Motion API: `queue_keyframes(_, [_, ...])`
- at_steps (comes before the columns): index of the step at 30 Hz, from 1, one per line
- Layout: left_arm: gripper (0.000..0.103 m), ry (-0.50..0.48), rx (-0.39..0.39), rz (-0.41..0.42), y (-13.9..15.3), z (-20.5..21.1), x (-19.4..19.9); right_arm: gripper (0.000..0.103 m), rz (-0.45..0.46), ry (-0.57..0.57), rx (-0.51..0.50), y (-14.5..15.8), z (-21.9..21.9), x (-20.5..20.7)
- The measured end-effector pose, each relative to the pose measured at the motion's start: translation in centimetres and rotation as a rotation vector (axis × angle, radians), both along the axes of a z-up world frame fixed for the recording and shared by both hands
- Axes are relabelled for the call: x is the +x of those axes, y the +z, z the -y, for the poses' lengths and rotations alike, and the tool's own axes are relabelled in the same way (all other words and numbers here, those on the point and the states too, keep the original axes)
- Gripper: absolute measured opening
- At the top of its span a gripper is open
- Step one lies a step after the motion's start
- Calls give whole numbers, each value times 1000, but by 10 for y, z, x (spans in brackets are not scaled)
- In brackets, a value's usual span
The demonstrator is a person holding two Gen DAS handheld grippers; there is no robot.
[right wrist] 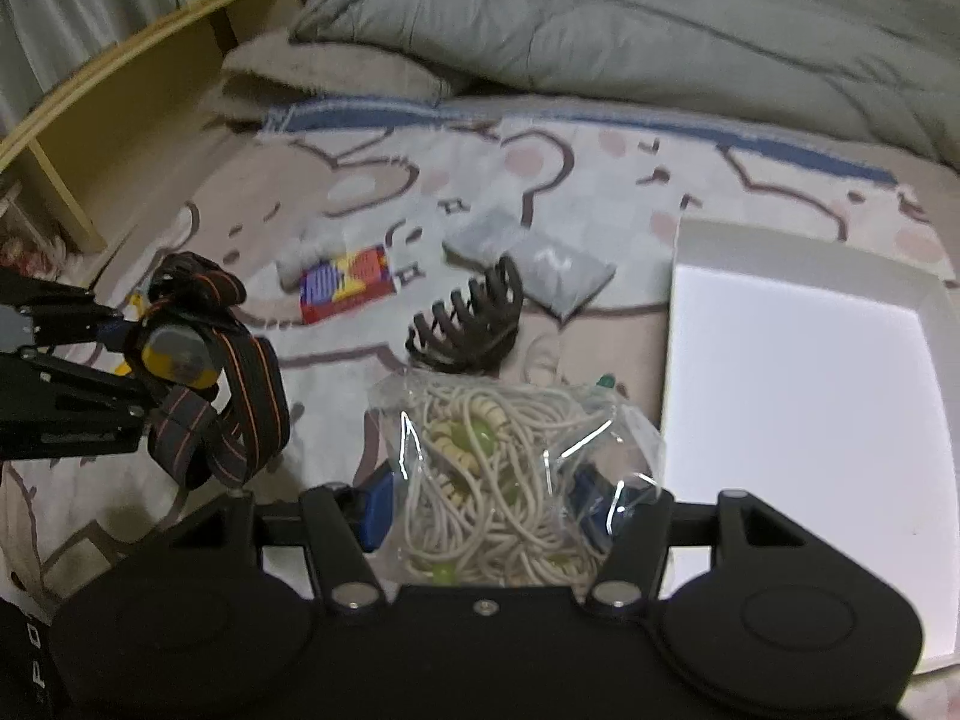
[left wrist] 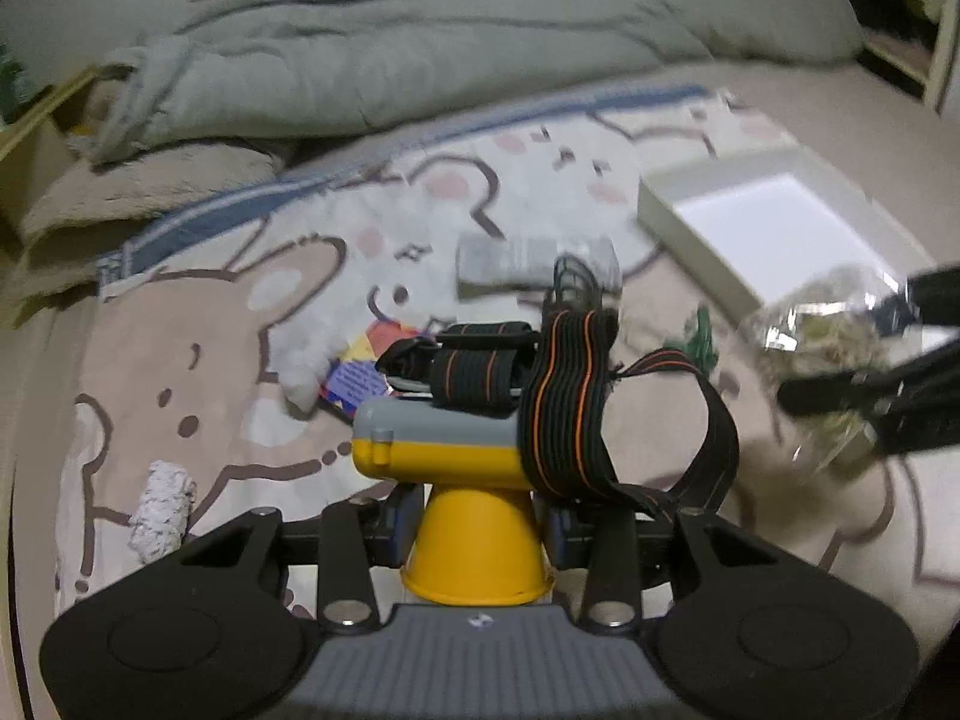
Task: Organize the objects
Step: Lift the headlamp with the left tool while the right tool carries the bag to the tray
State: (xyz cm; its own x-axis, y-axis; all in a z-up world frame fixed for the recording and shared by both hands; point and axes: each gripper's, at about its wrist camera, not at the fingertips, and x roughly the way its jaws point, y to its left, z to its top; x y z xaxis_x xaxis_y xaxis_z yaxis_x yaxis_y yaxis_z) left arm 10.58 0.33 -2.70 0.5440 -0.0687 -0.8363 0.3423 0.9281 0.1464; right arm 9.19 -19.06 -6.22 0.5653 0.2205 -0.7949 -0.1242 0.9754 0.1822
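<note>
A: Entry. The bed [right wrist: 600, 168], under its cartoon-print blanket, carries everything. Largest container: the white box [right wrist: 804, 396], open-topped, on your right. It holds nothing that shows.

B: And what you carry?

A: Your right tongs [right wrist: 480, 504] are clamped on a clear bag of cords [right wrist: 480, 468], beige cord and green beads inside, held above the blanket just beside the box's near-left edge. Your left tongs [left wrist: 480, 516] are clenched on the yellow neck of a headlamp [left wrist: 444, 438], its black-and-orange strap hanging loose, lifted clear of the blanket.

B: Step in hand?

A: I judge it the carry, both items picked and neither placed. Next, swing the bag rightward over the box wall, lower, release, then bring the headlamp after it; watch that the strap doesn't snag the rim.

B: Left on the blanket?

A: A dark hair claw [right wrist: 465, 324], two grey pouches [right wrist: 540, 258], a colourful small box [right wrist: 345, 288].
</note>
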Motion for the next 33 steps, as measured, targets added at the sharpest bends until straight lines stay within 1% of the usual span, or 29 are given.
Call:
queue_keyframes(3, [41, 71, -46, 19, 10, 1, -7, 60, 44, 0, -33, 7, -2, -7])
queue_keyframes(8, [41, 153, -87, 23, 15, 2, -16, 60, 87, -4, -64, 14, -1, -16])
queue_keyframes(15, [41, 220, -112, 86, 15, 2, -28, 61, 129, -38, -54, 24, 2, -25])
queue_keyframes(18, [41, 250, -135, 103, 17, 1, -30, 61, 142, -39, -67, 26, -1, -28])
queue_keyframes(20, [41, 260, -163, 105, 19, 0, -31, 61, 151, -47, -72, 27, -3, -29])
queue_keyframes(24, [41, 254, -165, 136, 24, 2, -34, 61, 169, -64, -60, 32, -1, -29])
queue_keyframes(28, [41, 258, -189, 135, 26, 3, -33, 61, 190, -70, -92, 39, 2, -25])
queue_keyframes(33, [41, 263, -197, 147, 28, 10, -27, 61, 227, -70, -117, 54, 18, -19])
